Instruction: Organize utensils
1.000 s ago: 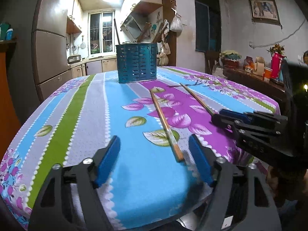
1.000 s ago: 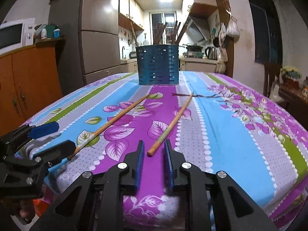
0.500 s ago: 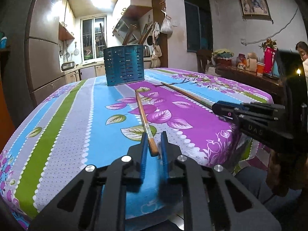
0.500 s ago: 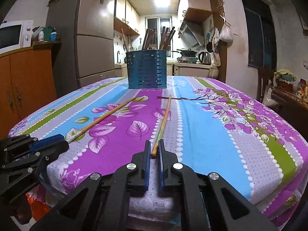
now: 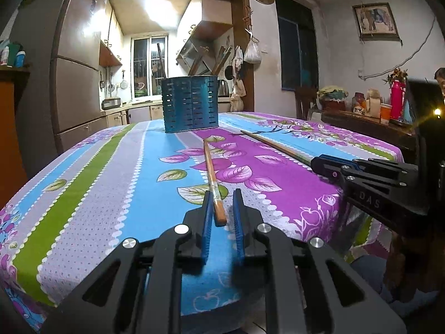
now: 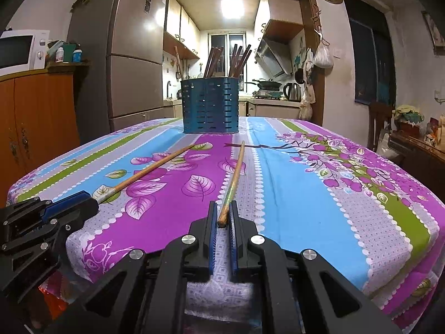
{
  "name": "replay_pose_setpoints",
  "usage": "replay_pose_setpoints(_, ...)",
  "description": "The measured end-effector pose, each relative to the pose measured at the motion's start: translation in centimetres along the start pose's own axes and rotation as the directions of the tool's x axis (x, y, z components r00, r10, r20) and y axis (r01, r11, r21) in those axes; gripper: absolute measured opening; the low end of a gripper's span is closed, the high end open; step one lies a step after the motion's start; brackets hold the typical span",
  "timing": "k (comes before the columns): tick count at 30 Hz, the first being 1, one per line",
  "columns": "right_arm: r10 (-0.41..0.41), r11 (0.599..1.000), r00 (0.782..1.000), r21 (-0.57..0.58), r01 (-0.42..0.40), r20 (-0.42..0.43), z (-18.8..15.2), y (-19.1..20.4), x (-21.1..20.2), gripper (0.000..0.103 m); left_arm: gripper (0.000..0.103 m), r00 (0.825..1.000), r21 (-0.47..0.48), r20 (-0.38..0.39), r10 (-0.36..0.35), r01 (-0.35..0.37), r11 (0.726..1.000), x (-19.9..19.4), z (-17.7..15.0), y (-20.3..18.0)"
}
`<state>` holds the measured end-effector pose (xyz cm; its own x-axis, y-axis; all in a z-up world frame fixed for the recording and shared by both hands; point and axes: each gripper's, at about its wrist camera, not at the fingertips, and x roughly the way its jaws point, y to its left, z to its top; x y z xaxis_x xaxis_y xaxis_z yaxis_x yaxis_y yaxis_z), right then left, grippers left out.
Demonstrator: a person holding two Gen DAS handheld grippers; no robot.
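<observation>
The left gripper (image 5: 221,217) and right gripper (image 6: 222,220) each have their jaws closed around the near end of one chopstick, at the table's (image 6: 306,194) near edge, probably so both can be lifted together. The left chopstick (image 5: 212,178) and right chopstick (image 6: 233,181) lie flat, pointing toward the blue holder (image 6: 210,105) near the far edge, which already holds chopsticks. Nothing lies between.

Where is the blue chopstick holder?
The holder stands at the far end of the table, middle of both views, beyond the tips of two loose chopsticks: the left one and the right one. More chopsticks stand inside.
</observation>
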<state>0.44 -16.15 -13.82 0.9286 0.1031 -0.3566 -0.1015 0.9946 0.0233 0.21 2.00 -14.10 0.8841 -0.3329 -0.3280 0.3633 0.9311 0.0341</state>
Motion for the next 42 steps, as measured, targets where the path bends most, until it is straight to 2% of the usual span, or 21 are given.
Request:
replay_pose_setpoints(5, 0.007, 1.000, 1.000, 0.015, -0.007, 0.013, 0.0, -0.2, -0.6, 0.008, 0.008, 1.000, 0.010, -0.016, 0.014, -0.014, 1.000, 0.1, 0.4, -0.2)
replay_pose_setpoints(11, 0.003, 1.000, 0.997, -0.018, -0.002, 0.077, 1.9, -0.2, -3.4, 0.007, 0.007, 0.999, 0.026, 0.043, -0.008, 0.006, 1.000, -2.0, 2.5, -1.0)
replay_pose_setpoints(16, 0.002, 0.998, 0.987, -0.056, 0.007, 0.162, 5.4, -0.7, -6.1, 0.007, 0.007, 0.990, 0.043, 0.140, -0.023, 0.017, 0.999, -4.0, 6.8, -0.9)
replay_pose_setpoints(20, 0.035, 0.994, 0.974, -0.112, -0.010, 0.223, 9.0, -1.1, -6.8, 0.007, 0.007, 0.977, 0.060, 0.210, -0.029, 0.017, 0.998, -4.0, 11.1, -0.1)
replay_pose_setpoints(22, 0.049, 0.992, 0.971, -0.123, -0.020, 0.236, 10.6, -1.5, -6.5, 0.007, 0.007, 0.972, 0.053, 0.233, -0.019, 0.007, 0.999, -3.3, 13.3, 0.7)
replay_pose_setpoints(24, 0.060, 0.991, 0.966, -0.127, -0.028, 0.251, 12.2, -2.0, -6.4, 0.007, 0.007, 0.972, 0.043, 0.233, -0.012, 0.002, 0.999, -3.4, 14.1, 1.3)
replay_pose_setpoints(26, 0.075, 0.991, 0.964, -0.125, -0.044, 0.254, 13.0, -2.4, -6.6, 0.007, 0.007, 0.974, 0.027, 0.226, -0.001, -0.005, 1.000, -3.9, 13.1, 1.7)
replay_pose_setpoints(28, 0.082, 0.990, 0.966, -0.128, -0.052, 0.246, 12.4, -2.6, -6.9, 0.007, 0.012, 0.985, 0.019, 0.173, -0.001, -0.002, 1.000, -3.9, 10.8, 1.4)
replay_pose_setpoints(29, 0.084, 0.990, 0.968, -0.127, -0.055, 0.237, 11.9, -2.6, -6.9, 0.007, 0.020, 0.990, 0.024, 0.142, -0.001, -0.002, 1.000, -3.8, 9.3, 1.2)
replay_pose_setpoints(30, 0.088, 0.991, 0.973, -0.122, -0.063, 0.213, 10.8, -2.7, -7.0, 0.007, 0.038, 0.994, 0.028, 0.107, -0.002, -0.001, 1.000, -3.6, 7.9, 0.9)
replay_pose_setpoints(31, 0.089, 0.991, 0.976, -0.115, -0.067, 0.198, 9.9, -2.8, -7.1, 0.007, 0.047, 0.998, 0.037, 0.063, -0.002, 0.000, 0.999, -3.4, 5.9, 0.4)
replay_pose_setpoints(33, 0.093, 0.992, 0.981, -0.097, -0.078, 0.170, 8.0, -2.9, -7.3, 0.007, 0.047, 1.000, 0.060, 0.003, 0.001, -0.002, 0.998, -3.2, 3.1, -0.4)
replay_pose_setpoints(37, 0.094, 0.993, 0.988, -0.078, -0.085, 0.121, 5.0, -2.6, -7.0, 0.007, 0.047, 0.999, 0.080, -0.044, 0.019, -0.016, 0.997, -2.1, 0.5, -1.0)
replay_pose_setpoints(39, 0.094, 0.994, 0.991, -0.064, -0.088, 0.096, 4.1, -2.5, -6.5, 0.007, 0.046, 0.999, 0.080, -0.032, 0.027, -0.024, 0.996, -1.8, -0.1, -1.0)
replay_pose_setpoints(41, 0.092, 0.994, 0.992, -0.065, -0.086, 0.089, 3.7, -2.5, -6.4, 0.007, 0.040, 0.999, 0.071, -0.030, 0.026, -0.023, 0.997, -1.4, 0.0, -1.0)
replay_pose_setpoints(42, 0.093, 0.994, 0.992, -0.064, -0.088, 0.087, 3.6, -2.5, -6.3, 0.007, 0.028, 0.999, 0.071, -0.029, 0.025, -0.023, 0.997, -1.1, 0.0, -1.2)
